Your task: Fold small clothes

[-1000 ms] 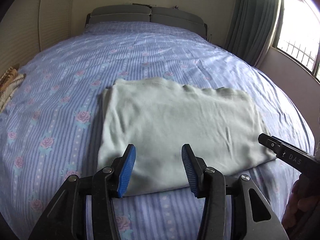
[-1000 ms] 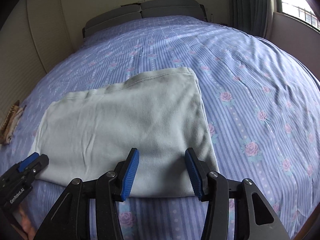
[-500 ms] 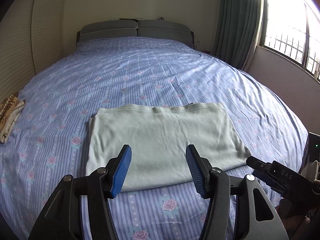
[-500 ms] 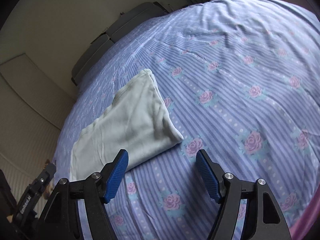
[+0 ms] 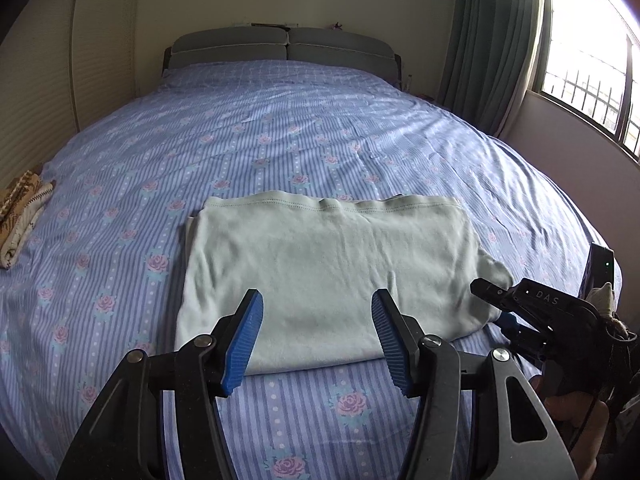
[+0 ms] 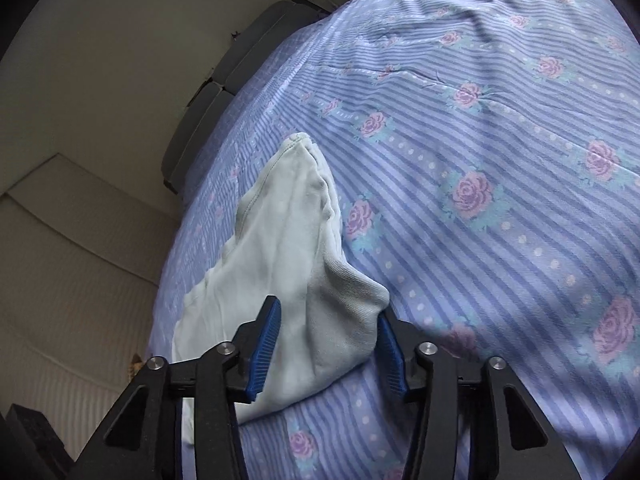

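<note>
Where cloth [image 6: 280, 264] bunches, right claw [image 6: 326, 346] straddles.

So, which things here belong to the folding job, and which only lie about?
Job: pale green garment, right gripper open around its corner, left gripper open above it.
Lying about: brown patterned cloth, curtain, headboard.
</note>
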Motion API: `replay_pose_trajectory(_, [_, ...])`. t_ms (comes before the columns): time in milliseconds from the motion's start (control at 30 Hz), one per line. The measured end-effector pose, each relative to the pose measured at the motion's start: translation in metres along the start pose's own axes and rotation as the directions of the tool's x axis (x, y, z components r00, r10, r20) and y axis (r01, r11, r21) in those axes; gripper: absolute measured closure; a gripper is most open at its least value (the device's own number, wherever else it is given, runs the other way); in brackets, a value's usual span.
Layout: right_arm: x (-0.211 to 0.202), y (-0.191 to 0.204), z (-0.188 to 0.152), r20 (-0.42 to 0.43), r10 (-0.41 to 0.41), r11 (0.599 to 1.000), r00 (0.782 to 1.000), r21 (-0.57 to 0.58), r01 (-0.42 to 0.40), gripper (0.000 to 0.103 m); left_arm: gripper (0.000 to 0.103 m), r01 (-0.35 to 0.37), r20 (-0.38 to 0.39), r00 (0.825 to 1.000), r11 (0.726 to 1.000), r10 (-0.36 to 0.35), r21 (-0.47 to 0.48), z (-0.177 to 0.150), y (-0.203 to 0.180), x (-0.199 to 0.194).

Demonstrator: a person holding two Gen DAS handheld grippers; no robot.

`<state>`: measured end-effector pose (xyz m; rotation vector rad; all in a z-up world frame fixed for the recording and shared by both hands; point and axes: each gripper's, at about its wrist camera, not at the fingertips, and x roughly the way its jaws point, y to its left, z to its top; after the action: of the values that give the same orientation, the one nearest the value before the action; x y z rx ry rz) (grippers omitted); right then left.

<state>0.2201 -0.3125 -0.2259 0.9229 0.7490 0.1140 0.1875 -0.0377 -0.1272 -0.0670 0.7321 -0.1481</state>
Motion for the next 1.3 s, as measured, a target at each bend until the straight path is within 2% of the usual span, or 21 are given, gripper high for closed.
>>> replay_pose_trajectory(33, [0.003, -0.001, -0.001, -0.012, 0.019, 1.000, 1.000, 0.019, -0.018, 0.078, 0.047, -0.002, 0.000, 1.000, 1.000, 0.002, -0.005, 0.000, 0.002, -0.001])
replay_pose_trajectory(267, [0.002, -0.008, 0.002, 0.014, 0.035, 0.995, 0.999, 0.096, -0.036, 0.084, 0.047, -0.018, 0.014, 1.000, 0.999, 0.019, -0.044, 0.003, 0.022, -0.010])
replay_pose_trajectory(433, [-0.009, 0.038, 0.003, 0.048, 0.025, 0.998, 0.999, -0.065, -0.022, 0.087, 0.047, -0.032, 0.046, 0.998, 0.996, 0.036, -0.083, 0.007, 0.042, -0.028])
replay_pose_trajectory(567, [-0.006, 0.097, -0.004, 0.057, 0.033, 0.962, 0.998, -0.274, -0.016, 0.087, 0.047, -0.057, 0.077, 0.995, 0.992, 0.066, -0.114, 0.009, 0.067, -0.048])
replay_pose_trajectory(633, [-0.001, 0.131, -0.015, 0.045, 0.045, 0.921, 0.998, -0.389, -0.024, 0.087, 0.047, -0.076, 0.087, 0.992, 0.988, 0.089, -0.134, 0.009, 0.083, -0.058])
replay_pose_trajectory(700, [0.012, 0.166, -0.033, 0.011, 0.047, 0.860, 0.999, -0.509, -0.035, 0.087, 0.047, -0.099, 0.092, 0.989, 0.983, 0.114, -0.157, 0.008, 0.101, -0.068])
replay_pose_trajectory(767, [0.028, 0.198, -0.061, -0.038, 0.028, 0.778, 0.999, -0.627, -0.046, 0.087, 0.047, -0.124, 0.093, 0.985, 0.976, 0.143, -0.180, 0.004, 0.120, -0.076])
replay_pose_trajectory(833, [0.047, 0.222, -0.097, -0.094, -0.008, 0.677, 0.996, -0.733, -0.064, 0.087, 0.047, -0.145, 0.090, 0.982, 0.968, 0.166, -0.204, 0.000, 0.137, -0.084])
replay_pose_trajectory(900, [0.064, 0.233, -0.137, -0.154, -0.068, 0.578, 0.986, -0.811, -0.087, 0.087, 0.047, -0.161, 0.080, 0.980, 0.962, 0.183, -0.223, -0.004, 0.151, -0.087])
replay_pose_trajectory(967, [0.082, 0.232, -0.169, -0.162, -0.153, 0.492, 0.975, -0.868, -0.067, 0.087, 0.047, -0.171, 0.071, 0.979, 0.957, 0.193, -0.233, -0.010, 0.161, -0.089])
replay_pose_trajectory(1000, [0.088, 0.229, -0.180, -0.150, -0.183, 0.457, 0.972, -0.888, -0.051, 0.086, 0.047, -0.173, 0.068, 0.979, 0.956, 0.194, -0.236, -0.012, 0.166, -0.090])
replay_pose_trajectory(1067, [0.089, 0.220, -0.192, -0.127, -0.196, 0.423, 0.972, -0.906, -0.033, 0.084, 0.047, -0.172, 0.062, 0.980, 0.955, 0.192, -0.241, -0.016, 0.170, -0.088])
replay_pose_trajectory(1133, [0.084, 0.214, -0.193, -0.148, -0.177, 0.430, 0.973, -0.901, -0.059, 0.071, 0.047, -0.163, 0.053, 0.982, 0.956, 0.180, -0.244, -0.018, 0.172, -0.083])
replay_pose_trajectory(1200, [0.076, 0.210, -0.190, -0.169, -0.159, 0.451, 0.973, -0.889, -0.081, 0.064, 0.047, -0.148, 0.043, 0.986, 0.959, 0.164, -0.242, -0.019, 0.170, -0.077])
replay_pose_trajectory(1300, [0.062, 0.203, -0.177, -0.199, -0.116, 0.519, 0.973, -0.848, -0.111, 0.063, 0.047, -0.112, 0.042, 0.991, 0.969, 0.124, -0.222, -0.018, 0.162, -0.070])
